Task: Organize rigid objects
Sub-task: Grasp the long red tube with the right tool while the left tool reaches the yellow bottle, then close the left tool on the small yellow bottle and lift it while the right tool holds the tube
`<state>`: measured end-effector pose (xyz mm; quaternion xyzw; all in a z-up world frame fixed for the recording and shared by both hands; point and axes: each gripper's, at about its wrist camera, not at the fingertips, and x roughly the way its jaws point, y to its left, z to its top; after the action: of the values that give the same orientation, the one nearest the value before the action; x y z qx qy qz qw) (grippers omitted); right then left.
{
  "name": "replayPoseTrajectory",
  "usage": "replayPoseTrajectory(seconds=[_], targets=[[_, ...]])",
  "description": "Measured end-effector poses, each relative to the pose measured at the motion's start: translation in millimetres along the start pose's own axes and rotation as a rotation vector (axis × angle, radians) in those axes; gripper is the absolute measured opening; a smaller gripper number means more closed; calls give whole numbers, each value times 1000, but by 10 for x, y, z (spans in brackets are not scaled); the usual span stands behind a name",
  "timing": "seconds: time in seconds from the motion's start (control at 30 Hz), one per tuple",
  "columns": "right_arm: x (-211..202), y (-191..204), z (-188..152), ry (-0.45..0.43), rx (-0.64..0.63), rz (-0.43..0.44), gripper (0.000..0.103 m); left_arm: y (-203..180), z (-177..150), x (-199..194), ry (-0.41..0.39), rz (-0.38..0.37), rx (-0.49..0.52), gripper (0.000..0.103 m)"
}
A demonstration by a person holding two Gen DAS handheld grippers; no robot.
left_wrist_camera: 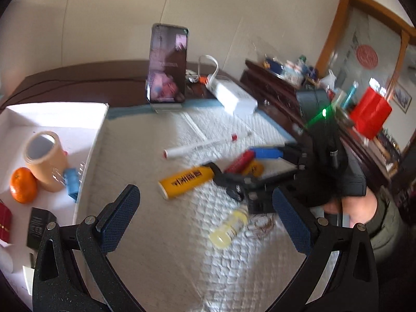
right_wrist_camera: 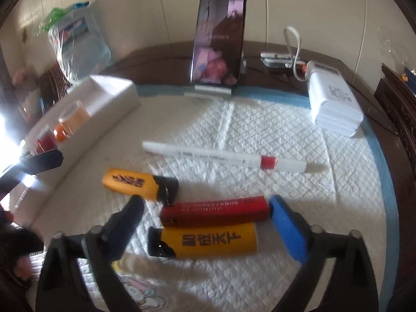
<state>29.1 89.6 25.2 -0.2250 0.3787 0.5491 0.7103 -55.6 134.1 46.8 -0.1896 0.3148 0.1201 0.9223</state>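
Observation:
On the white quilted pad lie two yellow lighters (right_wrist_camera: 212,241) (right_wrist_camera: 135,183), a red lighter (right_wrist_camera: 215,210) and a white marker (right_wrist_camera: 223,157). My right gripper (right_wrist_camera: 208,223) is open, its jaws standing either side of the red lighter and the nearer yellow one, low over the pad. My left gripper (left_wrist_camera: 208,213) is open and empty above the pad, with a small pale yellow bottle (left_wrist_camera: 228,230) between its jaws. The right gripper (left_wrist_camera: 260,166) shows in the left wrist view over the lighters. A white box (left_wrist_camera: 98,135) at left holds a tape roll (left_wrist_camera: 45,161), an orange (left_wrist_camera: 23,188) and small items.
A phone on a stand (right_wrist_camera: 218,39) and a white power bank (right_wrist_camera: 334,98) with a cable stand at the back of the table. A plastic bag (right_wrist_camera: 78,41) stands behind the box. A dark cabinet with clutter (left_wrist_camera: 312,85) is to the right.

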Motion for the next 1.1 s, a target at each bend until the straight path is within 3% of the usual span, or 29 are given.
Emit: replayPoseTrajectory(seconds=[0.03,0.2,0.3,0.37,0.5,0.8,1.0,1.1], targets=[[-6,-9,3,-7,-1,-10,81,-9,-8,19,17,0,5,102],[-87,-184,-12,-49,73,15,81,-44,-35,85,65,-2,44,101],[-155,-375,-66,-84,168,54,81,-85,-59,138,100,-5,77,91],[-158,-472,-94,-91,216,82,81,-117,-78,183,125,-3,103,76],[-175,-528,-110,-102,245,115,81,-154,-120,208,158,-6,146,69],[-204,-570,-133,-119,272,155,81,-318,-206,375,235,-8,238,63],[-207,-562,-140,-127,271,164,81,-389,-232,421,227,33,274,57],[-199,-565,-146,-123,278,172,81,-359,-221,407,219,35,263,36]])
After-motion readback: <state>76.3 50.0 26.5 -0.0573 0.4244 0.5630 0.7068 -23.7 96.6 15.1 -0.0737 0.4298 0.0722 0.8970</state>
